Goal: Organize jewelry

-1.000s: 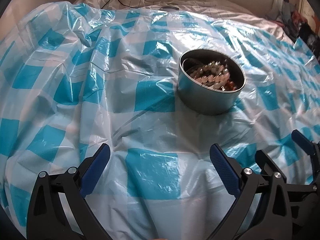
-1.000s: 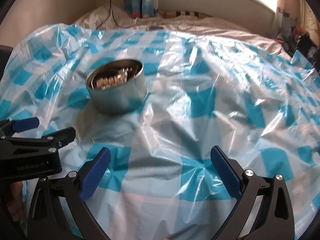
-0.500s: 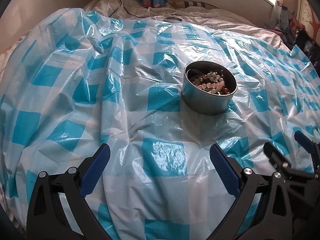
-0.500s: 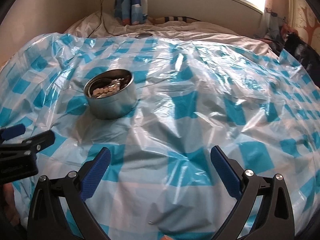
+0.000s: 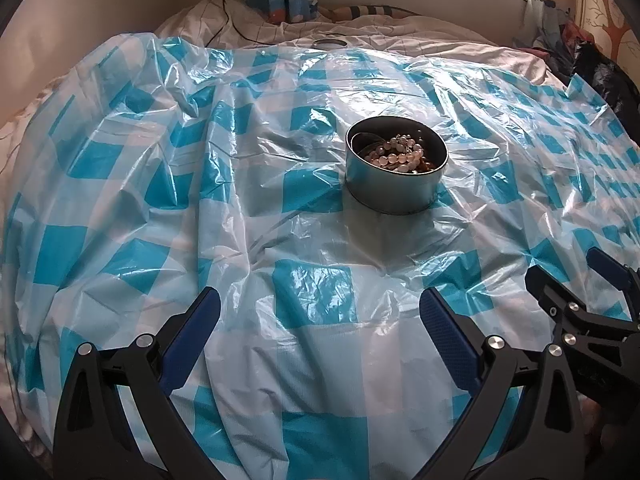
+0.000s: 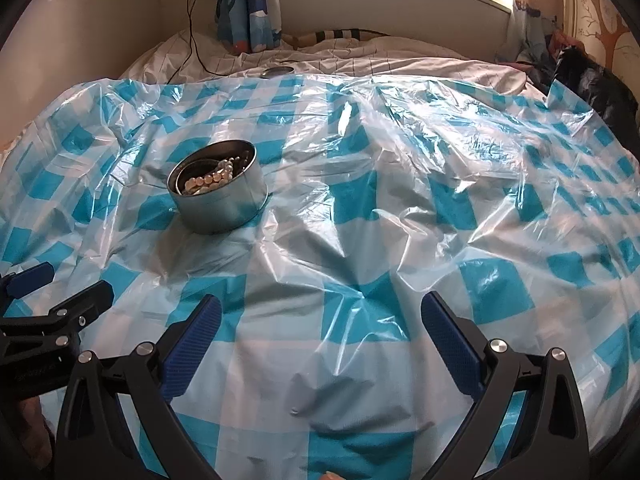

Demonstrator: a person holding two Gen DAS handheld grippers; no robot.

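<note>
Jewelry (image 5: pixel 400 156) heaped in a round tin (image 5: pixel 394 188), ahead and right of the left gripper (image 5: pixel 320 316) | ahead and left of the right gripper (image 6: pixel 320 316) | both spread wide, empty | approach from above; crinkled plastic sheet (image 5: pixel 312 296) may slide.

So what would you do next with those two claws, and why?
Probably move the left gripper forward to the lid at the sheet's far edge. The beads lie in the open tin, none on the sheet, and both the left and right gripper are open and empty.
</note>
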